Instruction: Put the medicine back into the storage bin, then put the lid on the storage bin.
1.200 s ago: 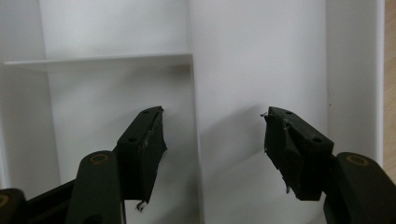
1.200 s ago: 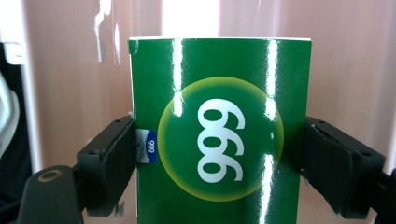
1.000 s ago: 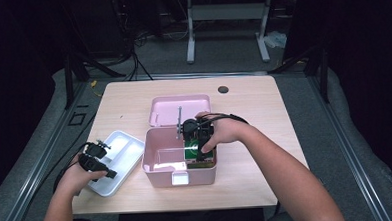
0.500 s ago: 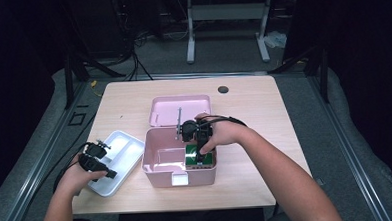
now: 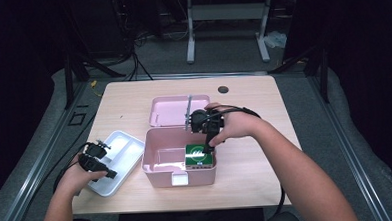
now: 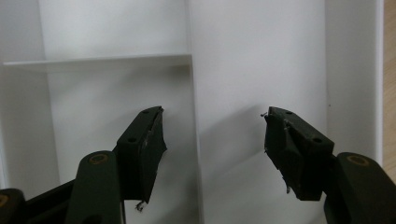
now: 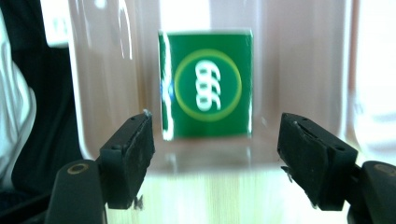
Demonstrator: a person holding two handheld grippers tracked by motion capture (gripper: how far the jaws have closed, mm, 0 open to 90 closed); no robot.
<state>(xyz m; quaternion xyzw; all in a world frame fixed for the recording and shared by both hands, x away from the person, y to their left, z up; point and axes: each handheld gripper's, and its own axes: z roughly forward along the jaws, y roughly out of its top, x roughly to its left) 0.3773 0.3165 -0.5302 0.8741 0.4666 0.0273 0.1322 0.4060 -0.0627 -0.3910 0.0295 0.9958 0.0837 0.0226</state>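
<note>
- Green box (image 5: pixel 199 156) is seen in the pink case's (image 5: pixel 156 165) right near corner; right tongs (image 5: pixel 206 149), lately narrowing, are held apart above it, empty.
- Left tongs (image 6: pixel 212 140) are held wide over the white tray (image 5: pixel 130 146) at the desk's (image 5: pixel 133 95) left edge.

High view: desk (image 5: pixel 133 100) evenly lit from above, surroundings fall off to near black; picture soft, low detail. Short soft shadows under the forearms. Left gripper view: white tray (image 6: pixel 261 56) bright, slightly washed out, with grey shadows cast beside the fingers (image 6: pixel 142 149); focus fair. Right gripper view: green box (image 7: pixel 205 84) smeared by motion blur; glare streaks on the pink box wall (image 7: pixel 299 70).
</note>
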